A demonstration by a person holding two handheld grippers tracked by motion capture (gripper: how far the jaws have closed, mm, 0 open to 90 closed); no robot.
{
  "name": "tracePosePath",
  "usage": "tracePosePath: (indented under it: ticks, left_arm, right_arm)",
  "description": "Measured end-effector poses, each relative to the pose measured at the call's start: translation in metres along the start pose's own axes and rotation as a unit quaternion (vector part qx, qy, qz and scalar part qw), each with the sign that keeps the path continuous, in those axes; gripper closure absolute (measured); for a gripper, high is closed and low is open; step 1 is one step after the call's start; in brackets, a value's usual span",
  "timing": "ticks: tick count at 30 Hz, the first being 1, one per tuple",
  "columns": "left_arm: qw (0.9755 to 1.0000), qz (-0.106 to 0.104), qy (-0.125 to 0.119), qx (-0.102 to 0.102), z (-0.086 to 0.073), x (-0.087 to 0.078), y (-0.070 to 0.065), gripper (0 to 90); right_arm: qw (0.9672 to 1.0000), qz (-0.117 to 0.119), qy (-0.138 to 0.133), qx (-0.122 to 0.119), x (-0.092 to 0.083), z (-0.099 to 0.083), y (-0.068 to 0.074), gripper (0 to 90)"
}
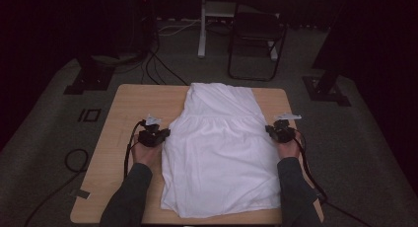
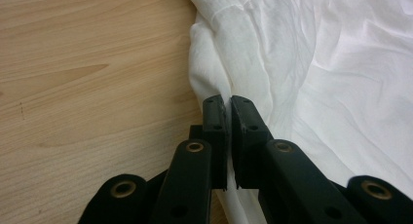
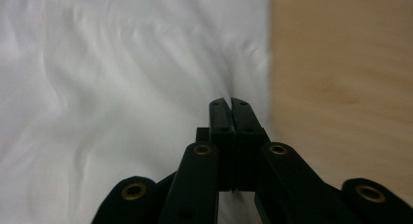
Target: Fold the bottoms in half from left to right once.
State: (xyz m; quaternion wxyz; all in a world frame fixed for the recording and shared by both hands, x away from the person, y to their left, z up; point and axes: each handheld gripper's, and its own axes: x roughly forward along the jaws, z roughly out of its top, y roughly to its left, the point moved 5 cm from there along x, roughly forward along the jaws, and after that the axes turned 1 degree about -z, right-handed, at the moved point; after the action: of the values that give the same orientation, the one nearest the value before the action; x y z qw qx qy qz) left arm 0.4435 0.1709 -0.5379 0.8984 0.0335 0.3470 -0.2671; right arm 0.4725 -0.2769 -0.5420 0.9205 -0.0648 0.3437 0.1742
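1. White garment (image 1: 222, 153): lies flat on the wooden table (image 1: 123, 108), spread down the middle. Its long axis runs from the near edge by the person to the far edge; the narrower part points away, the wider hem lies near.

2. Left gripper (image 1: 165, 133): sits at the garment's left side edge, about at the gathered seam. In the left gripper view its jaws stand together, clamped on a thin fold of the white cloth at that edge, with bare wood to one side and cloth to the other.

3. Right gripper (image 1: 269, 130): sits at the garment's right side edge, directly across from the left one. In the right gripper view its jaws are pressed together on a thin ridge of cloth where the fabric meets the wood.

4. Governing relation: the two grips lie on one line across the garment, at right angles to its long axis. The garment's body lies between the grippers, each inward of its own hand.

5. Judgement: neither hand is nearer; the hold is symmetric. Any fold or lift likely hinges along that cross line, so both hands would have to travel evenly.
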Motion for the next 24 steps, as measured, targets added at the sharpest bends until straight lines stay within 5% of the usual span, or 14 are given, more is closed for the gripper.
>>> tracePosePath:
  ticks: [2, 5, 9, 10, 15, 17, 19, 20, 24]
  left_arm:
    - [1.0000, -0.004, -0.007, 0.004, 0.001, -0.003, -0.001, 86.4]
    - [0.9998, -0.010, -0.017, 0.005, 0.004, -0.005, -0.004, 86.4]
    - [0.9998, -0.011, -0.016, 0.004, 0.003, -0.003, -0.007, 81.7]
    - [0.9998, -0.013, -0.005, -0.017, 0.001, 0.010, -0.006, 59.9]
    - [0.9984, 0.012, 0.041, -0.038, -0.007, 0.041, 0.004, 38.7]
    - [0.9990, 0.010, 0.034, -0.027, -0.007, 0.044, 0.006, 48.1]
    - [0.9987, -0.009, 0.042, -0.029, -0.008, 0.042, 0.006, 77.1]
    - [0.9990, -0.005, 0.042, -0.016, -0.008, 0.040, 0.006, 83.9]
    - [0.9990, 0.003, 0.043, 0.013, -0.017, 0.022, 0.005, 85.9]
  right_arm:
    - [0.9983, -0.011, -0.054, 0.019, -0.019, 0.011, -0.005, 89.5]
    - [0.9944, -0.026, -0.095, 0.038, -0.038, 0.021, -0.015, 89.4]
    - [0.9960, -0.046, -0.068, 0.036, -0.034, 0.018, -0.021, 89.4]
    - [0.9976, -0.051, -0.034, 0.031, -0.019, 0.005, -0.022, 89.1]
    - [0.9983, -0.031, 0.017, 0.046, 0.009, -0.026, -0.022, 88.6]
    - [0.9985, -0.029, 0.026, 0.038, 0.015, -0.032, -0.019, 88.7]
    - [0.9984, -0.023, 0.028, 0.043, 0.015, -0.032, -0.018, 88.9]
    - [0.9985, -0.022, 0.030, 0.041, 0.014, -0.033, -0.017, 88.9]
    - [0.9990, -0.013, 0.029, 0.031, 0.005, -0.041, -0.009, 89.3]
